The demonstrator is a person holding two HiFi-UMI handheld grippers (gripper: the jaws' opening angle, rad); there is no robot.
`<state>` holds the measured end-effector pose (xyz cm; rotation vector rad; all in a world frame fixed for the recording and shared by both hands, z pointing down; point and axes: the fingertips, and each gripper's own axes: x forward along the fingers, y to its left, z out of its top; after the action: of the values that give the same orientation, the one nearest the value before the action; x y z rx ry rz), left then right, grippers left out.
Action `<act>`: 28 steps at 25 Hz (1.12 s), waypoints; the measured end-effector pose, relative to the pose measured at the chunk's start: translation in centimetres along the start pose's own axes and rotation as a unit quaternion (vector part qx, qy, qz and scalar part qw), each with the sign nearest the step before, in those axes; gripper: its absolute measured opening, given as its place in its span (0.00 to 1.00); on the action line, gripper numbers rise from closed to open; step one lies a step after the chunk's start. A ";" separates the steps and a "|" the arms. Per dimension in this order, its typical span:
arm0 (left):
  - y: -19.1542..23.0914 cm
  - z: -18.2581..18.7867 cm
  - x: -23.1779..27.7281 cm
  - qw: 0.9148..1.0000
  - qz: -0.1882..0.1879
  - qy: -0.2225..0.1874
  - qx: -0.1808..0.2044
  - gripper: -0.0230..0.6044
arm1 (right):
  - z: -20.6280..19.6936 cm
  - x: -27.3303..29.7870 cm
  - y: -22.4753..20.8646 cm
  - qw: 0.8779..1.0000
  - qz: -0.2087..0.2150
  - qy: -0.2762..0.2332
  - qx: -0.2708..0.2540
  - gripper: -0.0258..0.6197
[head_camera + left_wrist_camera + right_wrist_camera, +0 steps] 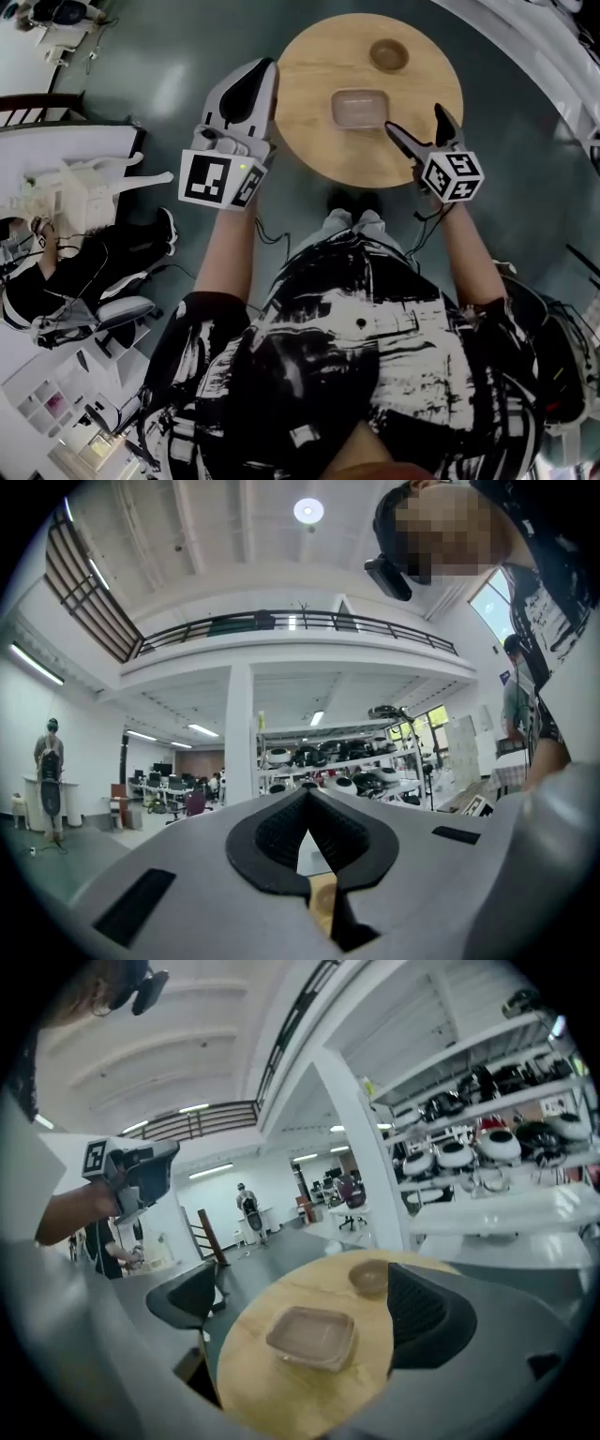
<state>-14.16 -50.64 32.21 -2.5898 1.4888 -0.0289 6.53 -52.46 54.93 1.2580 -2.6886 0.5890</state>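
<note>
A round wooden table (319, 141) carries a shallow clear rectangular tray (359, 109) and, beyond it, a small round wooden bowl (388, 54). My right gripper (414, 120) is open, hovering over the table's near right edge, just right of the tray. In the right gripper view the tray (312, 1337) lies between the spread pads (422, 1316), with the bowl (368, 1279) behind it. My left gripper (262, 67) is shut and empty, raised at the table's left edge. In its own view the left gripper (307, 797) points into the hall.
A white desk (66, 169) with clutter stands to the left, with a seated person (37, 272) below it. Cables trail on the grey floor. Shelves of helmets (328, 761) and a white column (239, 733) lie ahead. A person (49, 780) stands far off.
</note>
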 end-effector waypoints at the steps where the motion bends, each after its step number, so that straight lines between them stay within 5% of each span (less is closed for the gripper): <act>1: 0.1 -0.3 0.0 1.000 0.000 0.004 0.000 0.03 | -1.9 0.4 -0.4 1.000 0.001 0.011 0.028 0.92; 6: 0.0 -2.8 0.6 1.000 -0.003 0.024 0.000 0.03 | -10.1 2.7 -2.3 0.987 0.004 0.052 0.153 0.92; 14: 0.1 -5.2 1.2 0.998 -0.013 0.054 0.005 0.03 | -15.0 6.1 -5.4 0.949 -0.002 0.035 0.315 0.85; 23: -0.2 -6.3 1.4 0.997 -0.018 0.074 0.006 0.03 | -16.6 7.1 -6.1 0.930 0.010 0.029 0.366 0.77; 28: -0.2 -6.7 1.5 0.997 -0.021 0.075 0.008 0.04 | -17.2 7.5 -6.3 0.926 0.016 0.031 0.375 0.52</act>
<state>-13.82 -52.67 38.76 -2.6579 1.4734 -0.2439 5.43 -54.69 74.57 1.2762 -2.4929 1.7422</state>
